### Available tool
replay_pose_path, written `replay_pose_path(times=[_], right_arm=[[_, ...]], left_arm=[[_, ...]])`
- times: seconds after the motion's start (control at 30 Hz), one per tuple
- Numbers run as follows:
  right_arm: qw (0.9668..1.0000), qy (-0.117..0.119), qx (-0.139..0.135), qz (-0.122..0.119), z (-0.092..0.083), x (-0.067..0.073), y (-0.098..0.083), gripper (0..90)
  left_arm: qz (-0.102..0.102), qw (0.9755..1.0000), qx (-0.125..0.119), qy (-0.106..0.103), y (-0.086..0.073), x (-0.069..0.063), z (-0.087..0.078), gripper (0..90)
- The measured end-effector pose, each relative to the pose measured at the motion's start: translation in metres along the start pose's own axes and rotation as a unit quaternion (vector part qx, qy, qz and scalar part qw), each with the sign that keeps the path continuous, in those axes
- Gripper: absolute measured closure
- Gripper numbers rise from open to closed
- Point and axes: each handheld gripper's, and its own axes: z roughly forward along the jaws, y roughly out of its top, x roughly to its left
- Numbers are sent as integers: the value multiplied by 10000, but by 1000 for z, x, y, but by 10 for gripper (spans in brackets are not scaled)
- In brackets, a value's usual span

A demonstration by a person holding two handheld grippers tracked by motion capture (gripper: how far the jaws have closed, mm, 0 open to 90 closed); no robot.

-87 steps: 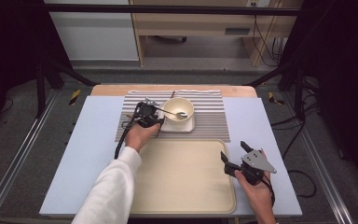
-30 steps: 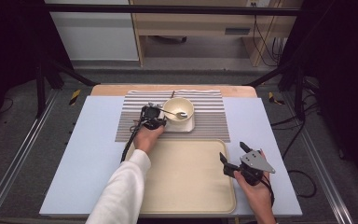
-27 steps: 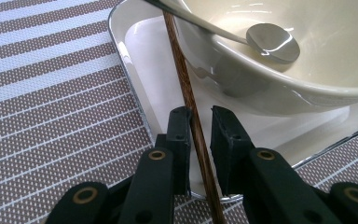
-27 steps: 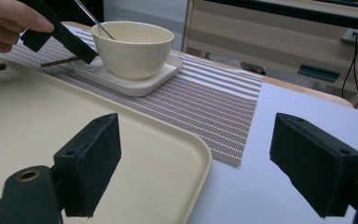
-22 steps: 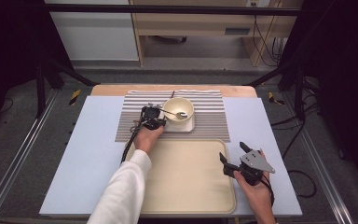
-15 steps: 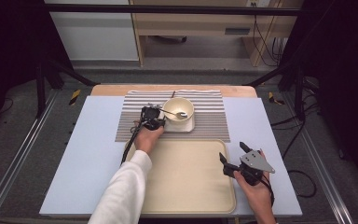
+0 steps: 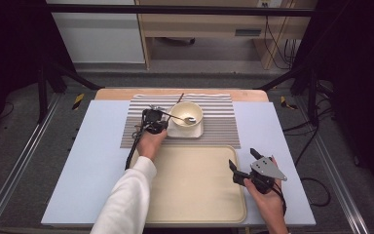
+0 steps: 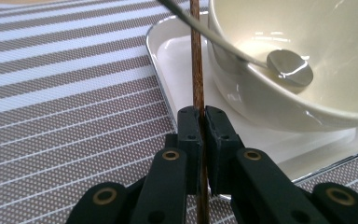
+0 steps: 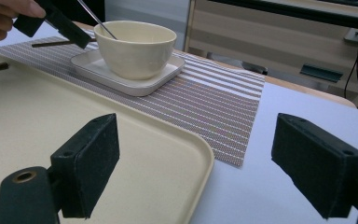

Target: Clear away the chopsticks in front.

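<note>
My left gripper [image 7: 152,119] lies low on the striped placemat [image 7: 219,122], at the left edge of a white square plate [image 7: 197,130]. Its jaws have just been closing and are now shut on a thin brown chopstick [image 8: 196,56], which runs on past the plate's rim. A cream bowl [image 8: 307,56] stands on the plate [image 8: 177,60] with a metal spoon [image 8: 289,67] resting in it. My right gripper [image 7: 242,159] hovers open over the right edge of the cream tray [image 7: 195,185], nothing between its pads [image 9: 88,154].
The tray [image 9: 74,121] lies in front of the placemat on a pale blue table cover [image 7: 92,161]. The bowl [image 9: 135,46] and plate [image 9: 140,84] sit far ahead of the right gripper. Black frame legs stand at both table sides.
Since the oldest frame the left forearm has swung slightly right, with the gripper edging toward the plate. Over the last second nothing has visibly moved, and the right hand is still.
</note>
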Motion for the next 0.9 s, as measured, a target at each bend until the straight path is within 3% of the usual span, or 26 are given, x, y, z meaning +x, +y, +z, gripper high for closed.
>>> replay_pose_path(times=[0.43, 0.53, 0.6, 0.9], right_arm=[[10000, -8, 25, -52, 1, 0, 0, 141], [10000, -4, 19, -58, 1, 0, 0, 134], [10000, -6, 24, -82, 2, 0, 0, 124], [9999, -23, 83, -120, 2, 1, 0, 110]], left_arm=[[-219, 9994, -246, 123, 1, 19, -32, 854], [-34, 9993, -162, 340, -1, 22, -37, 854], [-148, 9993, -198, 287, -3, 25, -41, 854], [-135, 9988, -213, 417, -11, 27, -64, 854]])
